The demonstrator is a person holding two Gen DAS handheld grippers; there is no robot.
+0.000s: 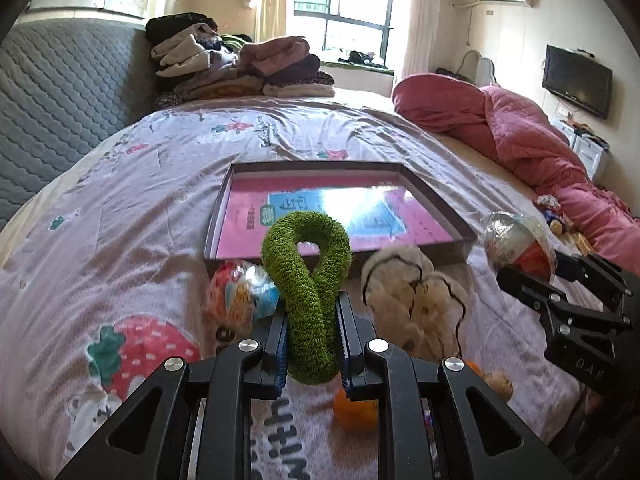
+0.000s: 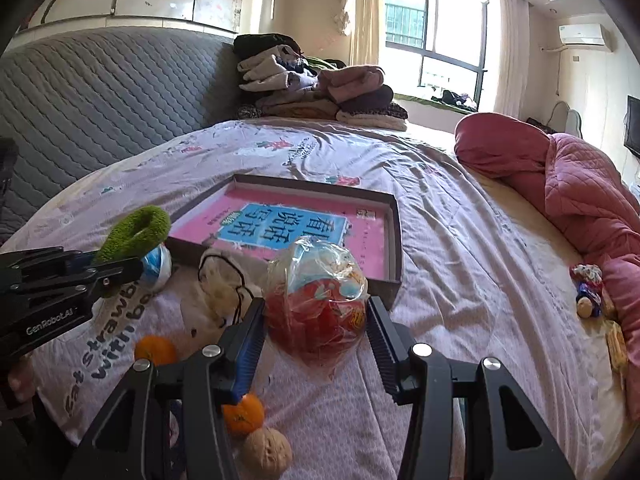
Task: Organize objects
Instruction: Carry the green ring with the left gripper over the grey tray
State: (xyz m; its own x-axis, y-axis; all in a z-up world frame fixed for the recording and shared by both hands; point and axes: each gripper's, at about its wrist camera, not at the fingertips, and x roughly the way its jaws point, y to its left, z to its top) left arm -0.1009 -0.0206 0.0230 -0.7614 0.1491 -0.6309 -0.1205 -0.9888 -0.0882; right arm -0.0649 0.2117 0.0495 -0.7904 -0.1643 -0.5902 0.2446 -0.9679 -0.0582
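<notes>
My left gripper (image 1: 312,316) is shut on a fuzzy green ring (image 1: 306,280), pinched into a loop that stands above the bed; the same green ring (image 2: 134,234) shows at the left of the right wrist view. My right gripper (image 2: 316,320) is shut on a clear plastic bag of red and white snacks (image 2: 316,296), also seen as the snack bag (image 1: 518,246) at the right edge. Ahead of both lies a shallow brown box (image 1: 436,200) lined with a pink and blue book. The shallow box (image 2: 394,240) sits just beyond the snack bag.
On the sheet lie a colourful wrapped ball (image 1: 240,294), a cream plush item with black cord (image 1: 416,300), oranges (image 2: 242,412) (image 2: 156,350) and a walnut (image 2: 266,454). A red quilt (image 2: 580,184) lies right, small snacks (image 2: 588,288) beside it, folded clothes (image 1: 240,66) behind.
</notes>
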